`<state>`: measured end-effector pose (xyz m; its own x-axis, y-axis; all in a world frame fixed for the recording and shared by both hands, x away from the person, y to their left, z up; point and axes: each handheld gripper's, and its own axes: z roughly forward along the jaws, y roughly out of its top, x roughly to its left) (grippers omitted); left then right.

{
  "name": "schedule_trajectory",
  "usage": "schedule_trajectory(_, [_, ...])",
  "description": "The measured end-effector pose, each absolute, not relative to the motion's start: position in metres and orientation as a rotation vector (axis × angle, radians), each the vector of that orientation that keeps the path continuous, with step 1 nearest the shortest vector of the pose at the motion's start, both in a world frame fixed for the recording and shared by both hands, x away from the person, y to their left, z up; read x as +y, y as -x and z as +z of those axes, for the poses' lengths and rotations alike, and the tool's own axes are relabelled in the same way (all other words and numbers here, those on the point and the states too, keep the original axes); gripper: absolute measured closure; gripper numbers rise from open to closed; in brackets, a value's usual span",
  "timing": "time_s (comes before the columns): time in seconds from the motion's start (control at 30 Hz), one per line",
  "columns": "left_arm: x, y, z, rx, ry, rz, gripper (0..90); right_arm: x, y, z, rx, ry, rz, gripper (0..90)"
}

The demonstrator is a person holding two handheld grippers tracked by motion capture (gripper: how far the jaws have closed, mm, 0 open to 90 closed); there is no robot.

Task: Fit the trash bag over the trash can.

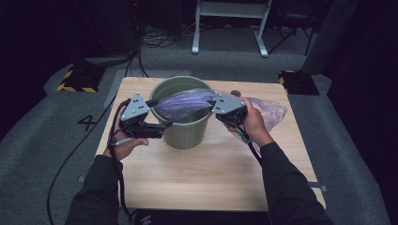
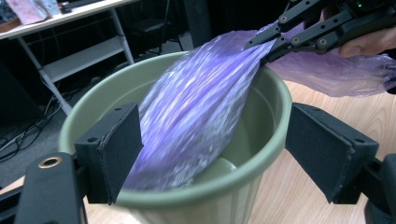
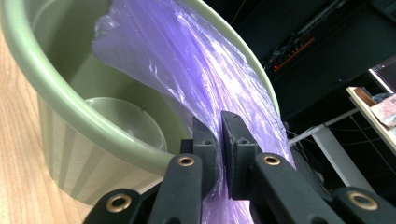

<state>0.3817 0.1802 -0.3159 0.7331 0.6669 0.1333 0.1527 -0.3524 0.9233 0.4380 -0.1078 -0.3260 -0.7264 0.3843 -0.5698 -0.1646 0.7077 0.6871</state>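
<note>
pinching the purple bag (image 3: 187, 60), right gripper (image 3: 218, 140); left gripper (image 2: 210, 154) gapes.

1. The purple bag (image 2: 196, 116) is smeared by motion blur in the left gripper view, so its creases cannot be made out.
2. The bag's lower end drops behind the near rim of the green bin (image 2: 196, 191), out of sight.
3. In the right gripper view, the bag's gripped part is hidden between the pads of the right claw (image 3: 219, 154).
4. The bin's base is cut off by the bottom edge of the left gripper view.
</note>
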Motion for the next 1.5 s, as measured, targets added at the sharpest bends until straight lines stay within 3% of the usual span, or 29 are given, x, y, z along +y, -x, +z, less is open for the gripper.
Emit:
schedule_trajectory(1.23, [0.138,-0.429,-0.321,0.635,-2.029,0.635,19.8,-0.099,-0.434,-0.317,2.207,-0.092,1.009,88.0])
schedule_trajectory(1.3, [0.137,-0.43,-0.32,0.633,-2.033,0.646,23.6,-0.098,-0.433,-0.316,2.209,-0.085,1.01,88.1])
schedule_trajectory(1.5, [0.134,-0.431,-0.321,0.621,-2.086,0.708,50.0,-0.095,-0.432,-0.315,2.21,-0.08,1.013,87.8])
